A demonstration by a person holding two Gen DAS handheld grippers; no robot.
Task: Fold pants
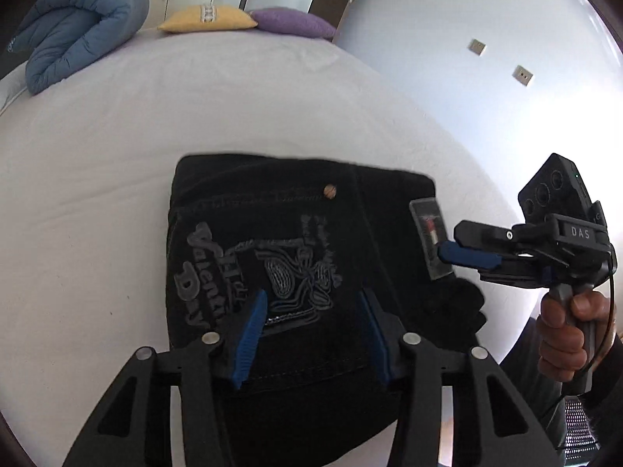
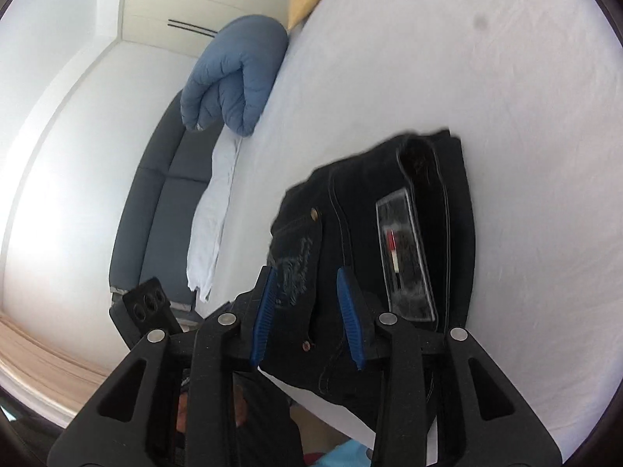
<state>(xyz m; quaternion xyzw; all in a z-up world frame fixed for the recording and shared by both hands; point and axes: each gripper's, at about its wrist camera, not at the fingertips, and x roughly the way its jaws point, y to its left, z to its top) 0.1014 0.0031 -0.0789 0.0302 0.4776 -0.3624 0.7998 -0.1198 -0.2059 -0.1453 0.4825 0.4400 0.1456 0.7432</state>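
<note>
Black pants [image 1: 296, 257] lie folded into a compact bundle on the white bed, near its front edge; grey lettering, a copper rivet and a clear tag show on top. They also show in the right wrist view [image 2: 389, 233]. My left gripper [image 1: 315, 303] is open just above the bundle's near part, empty. My right gripper [image 2: 307, 284] is open above the bundle's edge, empty. It also appears in the left wrist view [image 1: 447, 249], its blue fingertips beside the clear tag [image 1: 430, 239].
The white bed sheet [image 1: 155, 136] stretches far and left. A rolled blue duvet [image 1: 81, 27], a yellow pillow [image 1: 210, 19] and a purple pillow [image 1: 292, 21] lie at the far end. A dark sofa [image 2: 155, 202] stands beside the bed.
</note>
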